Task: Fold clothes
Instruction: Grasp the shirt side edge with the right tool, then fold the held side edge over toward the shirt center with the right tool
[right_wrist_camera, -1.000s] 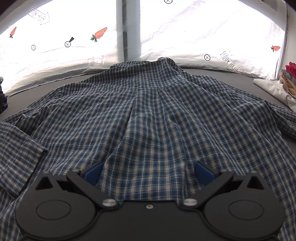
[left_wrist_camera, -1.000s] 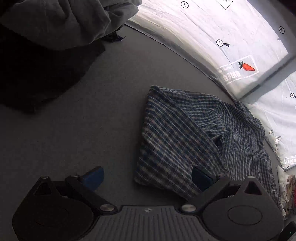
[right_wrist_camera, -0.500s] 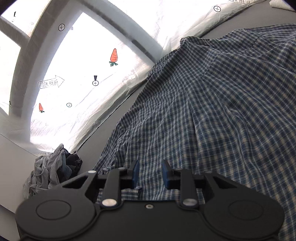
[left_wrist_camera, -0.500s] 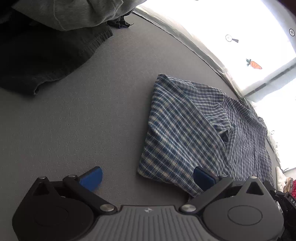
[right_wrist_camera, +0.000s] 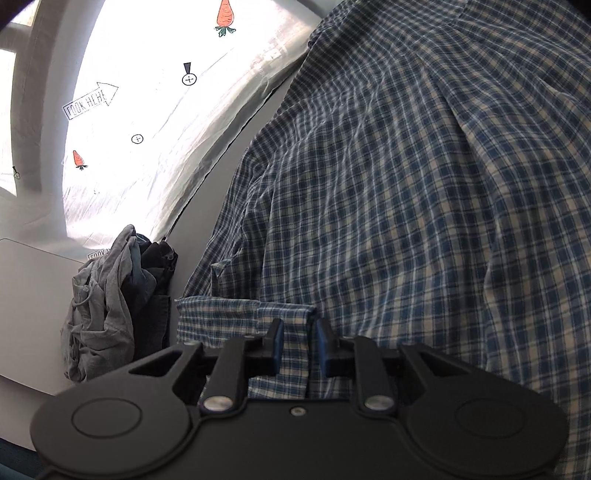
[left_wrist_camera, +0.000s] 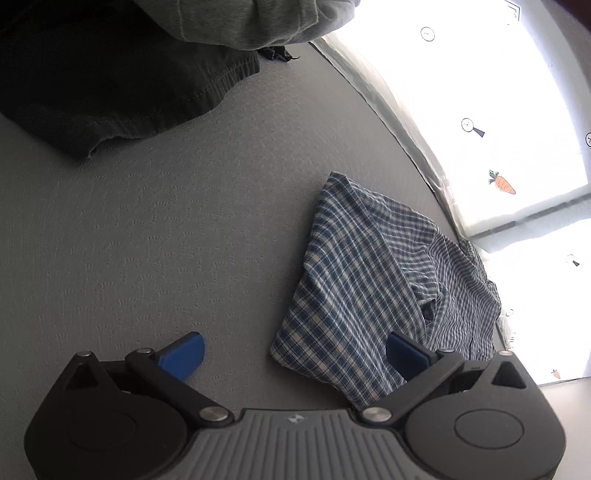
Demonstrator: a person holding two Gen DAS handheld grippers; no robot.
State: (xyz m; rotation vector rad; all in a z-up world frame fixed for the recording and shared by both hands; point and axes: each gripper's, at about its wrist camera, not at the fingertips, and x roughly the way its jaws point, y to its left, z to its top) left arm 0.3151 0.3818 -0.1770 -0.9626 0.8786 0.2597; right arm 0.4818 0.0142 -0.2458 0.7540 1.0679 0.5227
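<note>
My left tongs [left_wrist_camera: 291,350] hang over the grey surface [left_wrist_camera: 147,240] with the blue pads spread wide apart and nothing between them. The left pad [left_wrist_camera: 183,354] sits above bare surface; the right pad [left_wrist_camera: 404,352] overlaps the near edge of the plaid shirt [left_wrist_camera: 362,280], though I cannot tell from this view whether it touches the cloth. At the far left corner of the surface lies a dark garment [left_wrist_camera: 110,81] with a grey garment [left_wrist_camera: 258,18] heaped on top of it. The shirt lies toward the right side of the surface, one folded corner nearest me, its far edge against the white curtain [left_wrist_camera: 480,110] printed with carrots.

In the right wrist view a crumpled pile of grey and dark clothes [right_wrist_camera: 110,295] sits at the left edge of the surface, just beside the shirt. My right tongs [right_wrist_camera: 298,345] are drawn close together and clamped on a folded band of the plaid shirt [right_wrist_camera: 424,203] at its near left edge; the checked cloth fills the narrow gap between the blue pads. The rest of the shirt spreads away to the right.
</note>
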